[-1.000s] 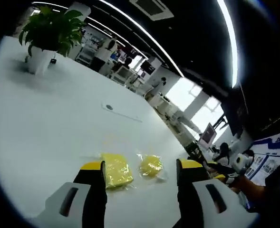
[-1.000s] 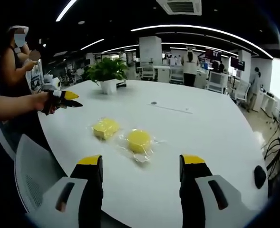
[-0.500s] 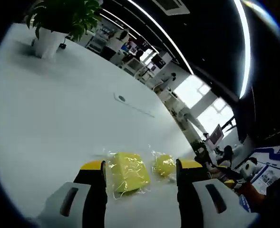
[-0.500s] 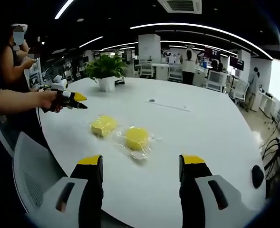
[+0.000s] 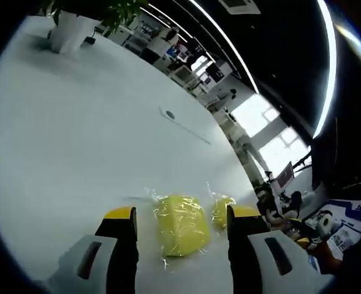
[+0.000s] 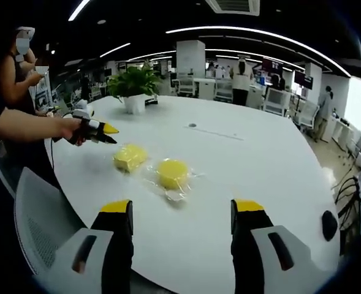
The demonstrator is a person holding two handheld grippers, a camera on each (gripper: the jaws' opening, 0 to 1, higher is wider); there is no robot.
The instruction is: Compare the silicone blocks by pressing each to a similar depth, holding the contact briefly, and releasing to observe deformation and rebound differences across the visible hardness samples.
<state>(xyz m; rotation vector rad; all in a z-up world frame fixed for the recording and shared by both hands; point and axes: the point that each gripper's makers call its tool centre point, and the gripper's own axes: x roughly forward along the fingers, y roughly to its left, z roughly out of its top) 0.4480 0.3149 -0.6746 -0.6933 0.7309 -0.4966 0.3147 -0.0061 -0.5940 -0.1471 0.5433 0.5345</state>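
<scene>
Yellow silicone is being shown in two wrapped pieces on the white table (image 6: 278, 184). The square block (image 5: 179, 224) is being framed between the black, yellow-tipped jaws of the left gripper (image 5: 180, 214); its clear crinkled wrapping is catching glints of light, and its top looks smooth and slightly domed. The jaws are being held wide apart with nothing between their pads, and whether the block is being touched cannot be told. Just beside it, the round block (image 5: 221, 211) is being partly hidden behind one jaw.

In the right gripper view, the square block (image 6: 130, 157) and the round block (image 6: 172, 173) are being seen close together, well ahead of the right gripper (image 6: 182, 211), whose jaws are likewise being held wide and unladen. The left gripper (image 6: 106, 130) is being held by a hand (image 6: 67, 128) with its yellow tip near the square block. A potted plant (image 6: 133, 89) is being seen farther back on the glossy tabletop.
</scene>
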